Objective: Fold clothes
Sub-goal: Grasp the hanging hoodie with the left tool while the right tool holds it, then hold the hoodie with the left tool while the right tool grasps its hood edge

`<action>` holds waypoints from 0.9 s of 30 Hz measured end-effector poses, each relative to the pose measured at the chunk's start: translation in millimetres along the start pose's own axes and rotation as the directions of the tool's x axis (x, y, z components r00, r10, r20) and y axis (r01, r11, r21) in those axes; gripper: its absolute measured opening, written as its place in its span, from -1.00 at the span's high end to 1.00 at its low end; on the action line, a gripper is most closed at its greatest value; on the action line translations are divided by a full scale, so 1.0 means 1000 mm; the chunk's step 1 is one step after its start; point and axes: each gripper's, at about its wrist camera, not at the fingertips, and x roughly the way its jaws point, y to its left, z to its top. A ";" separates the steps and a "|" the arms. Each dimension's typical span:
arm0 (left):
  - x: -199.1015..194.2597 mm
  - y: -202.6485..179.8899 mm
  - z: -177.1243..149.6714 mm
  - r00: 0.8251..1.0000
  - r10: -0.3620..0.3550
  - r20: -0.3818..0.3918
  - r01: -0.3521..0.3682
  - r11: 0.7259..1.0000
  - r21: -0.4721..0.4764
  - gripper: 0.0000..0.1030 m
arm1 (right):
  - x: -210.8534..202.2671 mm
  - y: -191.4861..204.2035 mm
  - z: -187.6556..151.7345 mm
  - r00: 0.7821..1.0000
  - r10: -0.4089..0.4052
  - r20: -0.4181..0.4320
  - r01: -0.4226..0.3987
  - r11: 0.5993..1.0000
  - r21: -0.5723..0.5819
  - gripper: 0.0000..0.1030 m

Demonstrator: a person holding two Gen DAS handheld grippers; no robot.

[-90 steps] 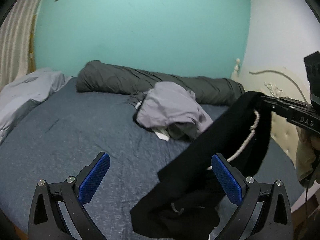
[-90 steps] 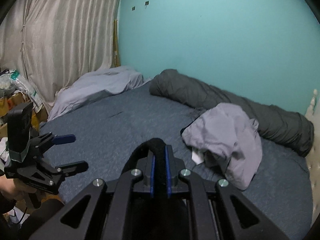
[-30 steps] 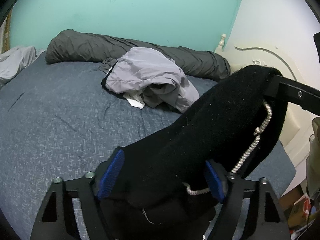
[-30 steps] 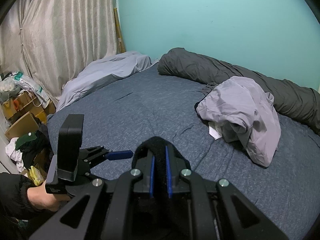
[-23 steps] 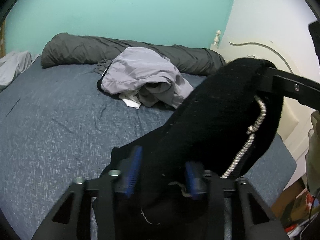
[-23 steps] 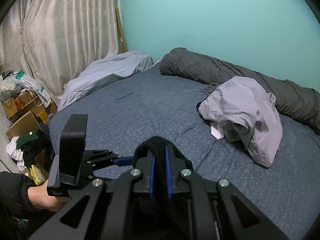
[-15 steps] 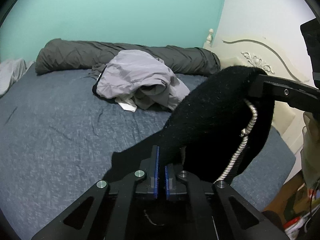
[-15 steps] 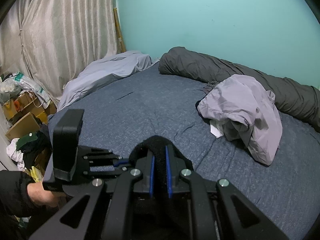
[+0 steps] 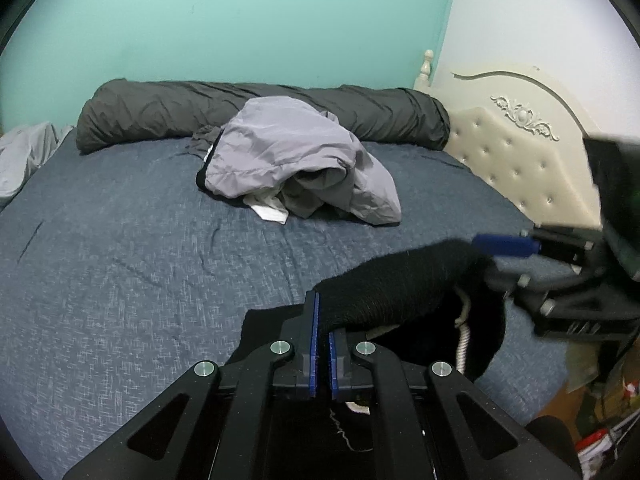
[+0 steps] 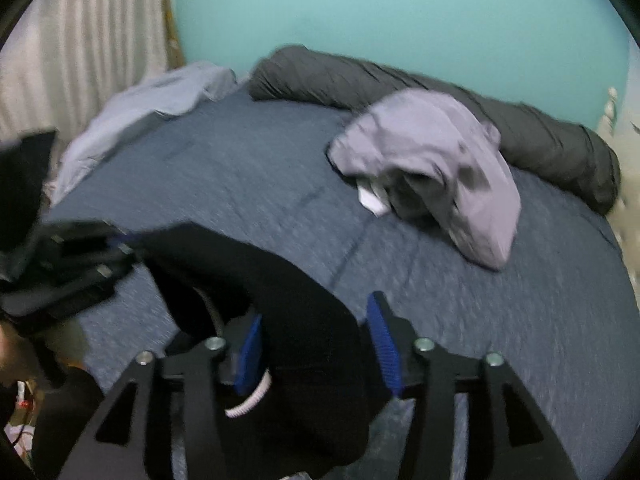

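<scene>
Bed (image 9: 120,260): left fingers (image 9: 322,344) pinch black garment (image 9: 400,292).

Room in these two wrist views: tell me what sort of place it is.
A bedroom, most likely. A bed with a dark blue cover fills the view, a cream tufted headboard stands at its end, and a rolled grey duvet lies along the teal wall, with loose clothes heaped nearby.

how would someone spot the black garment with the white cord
Find the blue bed below the teal wall. At its near edge, the black garment hangs between the left gripper and right gripper. Unlike the lilac pile mid-bed, it is fuzzy black with a white drawstring.
</scene>
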 end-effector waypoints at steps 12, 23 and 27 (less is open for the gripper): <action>0.027 0.009 0.003 0.996 0.008 -0.088 -0.010 1.000 -0.026 0.93 | 0.015 -0.057 -0.045 0.984 0.175 -0.011 -0.165 0.943 0.288 -0.34; 0.036 0.011 0.010 0.994 0.020 -0.108 -0.023 0.999 -0.030 0.93 | -0.014 -0.008 -0.062 0.996 0.073 0.042 -0.076 0.993 0.090 -0.26; 0.036 0.010 0.010 0.994 0.022 -0.111 -0.025 0.999 -0.026 0.93 | 0.000 -0.005 -0.068 0.998 0.055 0.001 -0.055 0.995 0.088 -0.25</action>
